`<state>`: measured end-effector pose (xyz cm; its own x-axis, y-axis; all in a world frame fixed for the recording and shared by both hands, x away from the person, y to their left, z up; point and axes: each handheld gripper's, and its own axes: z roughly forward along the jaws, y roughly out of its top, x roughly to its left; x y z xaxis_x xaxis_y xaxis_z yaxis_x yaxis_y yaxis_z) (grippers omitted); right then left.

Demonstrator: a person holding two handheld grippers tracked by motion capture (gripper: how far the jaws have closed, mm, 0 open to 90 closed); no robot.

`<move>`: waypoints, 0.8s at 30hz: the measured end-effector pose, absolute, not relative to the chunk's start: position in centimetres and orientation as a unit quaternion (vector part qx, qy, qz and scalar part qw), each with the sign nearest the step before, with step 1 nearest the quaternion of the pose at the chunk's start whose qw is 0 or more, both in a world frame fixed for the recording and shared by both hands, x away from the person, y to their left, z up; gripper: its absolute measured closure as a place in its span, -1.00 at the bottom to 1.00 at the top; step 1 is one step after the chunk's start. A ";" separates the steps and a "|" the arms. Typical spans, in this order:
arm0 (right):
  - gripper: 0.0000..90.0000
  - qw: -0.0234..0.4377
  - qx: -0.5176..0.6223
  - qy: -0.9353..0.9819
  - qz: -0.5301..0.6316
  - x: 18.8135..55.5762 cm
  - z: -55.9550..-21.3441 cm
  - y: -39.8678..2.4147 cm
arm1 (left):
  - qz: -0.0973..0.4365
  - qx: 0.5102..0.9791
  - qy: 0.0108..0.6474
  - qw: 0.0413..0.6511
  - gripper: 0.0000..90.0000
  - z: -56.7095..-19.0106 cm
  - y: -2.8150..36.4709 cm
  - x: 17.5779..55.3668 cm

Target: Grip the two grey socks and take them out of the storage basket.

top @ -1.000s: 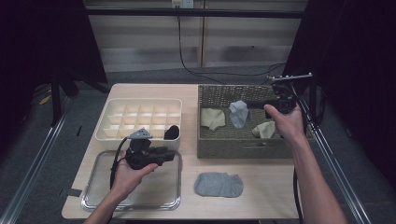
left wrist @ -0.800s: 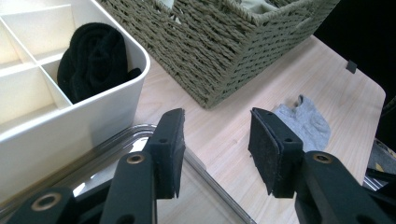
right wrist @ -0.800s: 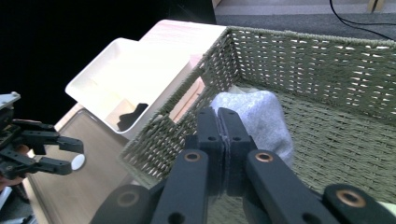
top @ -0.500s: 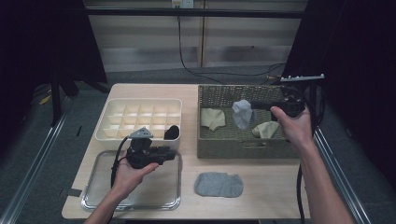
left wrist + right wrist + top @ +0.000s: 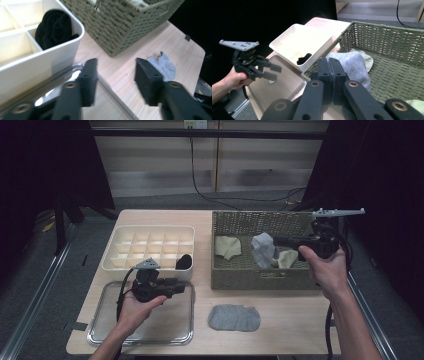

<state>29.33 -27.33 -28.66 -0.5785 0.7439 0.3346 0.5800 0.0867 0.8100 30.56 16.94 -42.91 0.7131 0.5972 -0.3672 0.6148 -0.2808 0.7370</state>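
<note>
My right gripper pinches a pale grey sock above the woven basket; at nine o'clock, my left gripper, fingers just opening, holds nothing.

Divided box left of basket; tray before the box — a sock lies right of it.

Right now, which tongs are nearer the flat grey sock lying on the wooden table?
Left. The left tongs sit over the metal tray, beside the flat grey sock; the right tongs are over the wicker basket.
</note>
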 end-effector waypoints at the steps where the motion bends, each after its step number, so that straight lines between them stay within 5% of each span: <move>1: 0.98 0.083 0.450 0.733 0.503 29.0 -28.7 -27.3 | -0.009 0.801 0.380 0.462 -0.02 -43.0 17.1 30.5; 9: 0.98 0.073 0.455 0.730 0.505 26.3 -30.1 -27.0 | -0.003 0.796 0.386 0.465 -0.14 -43.2 18.0 29.8; 24: 0.98 0.048 0.468 0.726 0.502 22.7 -35.5 -26.4 | 0.010 0.811 0.373 0.451 0.13 -43.4 16.9 29.2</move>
